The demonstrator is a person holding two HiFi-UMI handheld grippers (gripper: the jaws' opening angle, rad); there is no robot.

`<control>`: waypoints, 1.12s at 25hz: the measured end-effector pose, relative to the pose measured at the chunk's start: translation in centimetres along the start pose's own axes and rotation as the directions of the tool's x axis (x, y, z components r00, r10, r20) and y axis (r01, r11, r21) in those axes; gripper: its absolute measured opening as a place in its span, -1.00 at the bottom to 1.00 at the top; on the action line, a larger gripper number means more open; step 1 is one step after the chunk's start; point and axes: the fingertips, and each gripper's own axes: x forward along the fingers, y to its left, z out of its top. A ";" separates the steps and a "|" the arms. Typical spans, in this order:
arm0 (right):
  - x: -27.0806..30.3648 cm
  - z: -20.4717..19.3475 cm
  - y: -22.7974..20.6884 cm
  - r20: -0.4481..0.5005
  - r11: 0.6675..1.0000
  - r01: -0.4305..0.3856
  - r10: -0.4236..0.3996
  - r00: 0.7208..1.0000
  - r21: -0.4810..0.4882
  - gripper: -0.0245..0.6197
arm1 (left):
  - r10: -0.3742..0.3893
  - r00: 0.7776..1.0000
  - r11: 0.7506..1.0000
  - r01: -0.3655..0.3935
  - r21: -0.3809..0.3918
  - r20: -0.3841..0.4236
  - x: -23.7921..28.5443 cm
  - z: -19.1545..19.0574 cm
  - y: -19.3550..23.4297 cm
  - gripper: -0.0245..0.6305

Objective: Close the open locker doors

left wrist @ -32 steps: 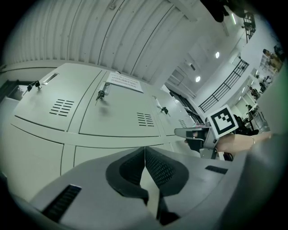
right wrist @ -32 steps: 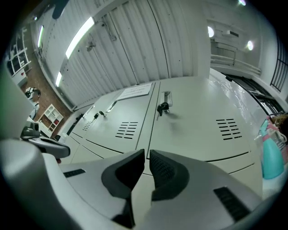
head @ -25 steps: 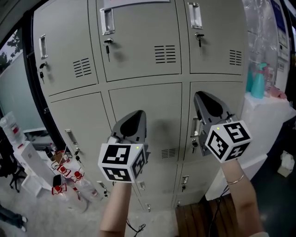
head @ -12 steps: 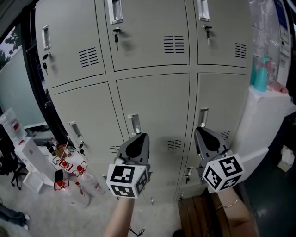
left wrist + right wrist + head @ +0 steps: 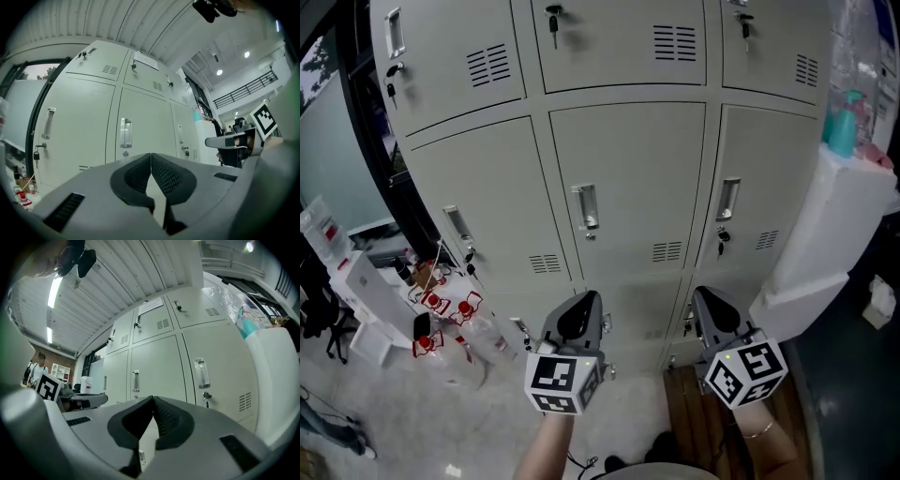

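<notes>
Hanging low and apart from the locker doors (image 5: 623, 178), the left claw (image 5: 581, 305) and right claw (image 5: 708, 300) are each pressed together on nothing; every door in view sits flush, so I judge none here needs pushing; hence the idle hold.

locker doors (image 5: 628, 178): 9 | hand-held grippers (image 5: 579, 305) (image 5: 710, 298): 2 | teal spray bottle (image 5: 842, 127): 1 | forearms (image 5: 546, 452): 2
</notes>
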 end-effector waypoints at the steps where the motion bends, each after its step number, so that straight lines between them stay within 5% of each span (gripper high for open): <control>1: -0.2 -0.8 0.4 -0.011 1.000 -0.001 0.001 1.000 0.014 -0.96 | 0.003 1.000 1.000 -0.003 -0.003 -0.015 -0.6 -0.9 0.1 -0.86; 14: -2.8 -9.5 4.2 -0.164 0.995 0.013 0.004 0.986 0.101 -0.96 | 0.089 0.988 0.993 -0.097 -0.063 -0.127 -7.5 -8.3 2.6 -0.86; 28: -3.4 -10.3 6.4 -0.181 1.000 0.013 -0.009 0.983 0.023 -0.95 | 0.086 0.984 0.990 -0.102 -0.095 -0.159 -9.2 -10.1 3.1 -0.86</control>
